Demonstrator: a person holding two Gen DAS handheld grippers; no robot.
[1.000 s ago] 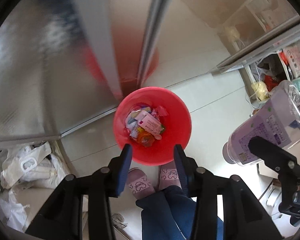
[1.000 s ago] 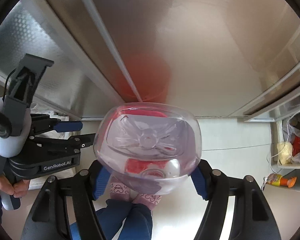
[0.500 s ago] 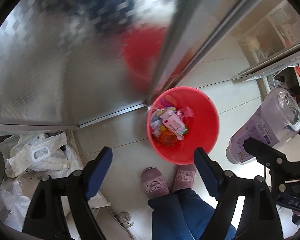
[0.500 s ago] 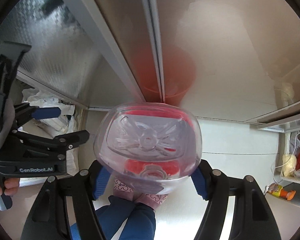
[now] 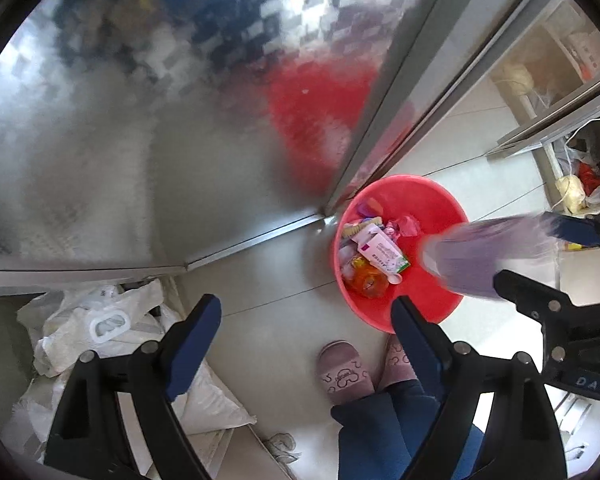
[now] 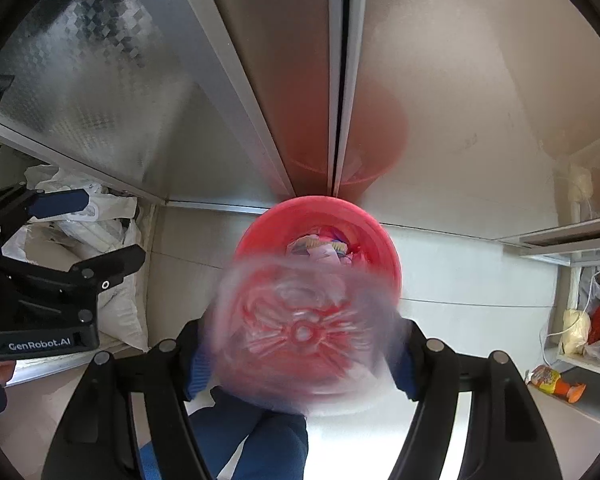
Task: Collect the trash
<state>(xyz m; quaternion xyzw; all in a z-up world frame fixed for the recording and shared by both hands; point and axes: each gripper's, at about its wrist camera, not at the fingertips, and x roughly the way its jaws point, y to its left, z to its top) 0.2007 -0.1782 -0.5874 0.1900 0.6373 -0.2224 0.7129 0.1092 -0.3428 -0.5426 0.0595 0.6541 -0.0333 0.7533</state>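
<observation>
A red trash bin point(image 5: 432, 208) with several wrappers inside stands on the floor against a metal cabinet; it also shows in the right wrist view point(image 6: 374, 236). A clear plastic bottle with a purple label point(image 5: 484, 256) is motion-blurred over the bin's rim. In the right wrist view the bottle point(image 6: 304, 328) fills the space between the fingers of my right gripper point(image 6: 300, 364), whose jaws are wide apart; contact cannot be made out through the blur. My left gripper point(image 5: 306, 328) is open and empty, left of the bin.
White plastic bags point(image 5: 100, 320) lie on the floor at the left. The person's slippers point(image 5: 342, 372) stand just in front of the bin. A shelf with bags point(image 6: 588, 328) and a small orange toy point(image 6: 552, 382) are at the right. Metal cabinet doors point(image 6: 260, 80) rise behind.
The bottle has tipped down and moved over the bin, now blurred. The right gripper's jaws have spread wider. The left gripper opened wide and shifted left, away from the bin.
</observation>
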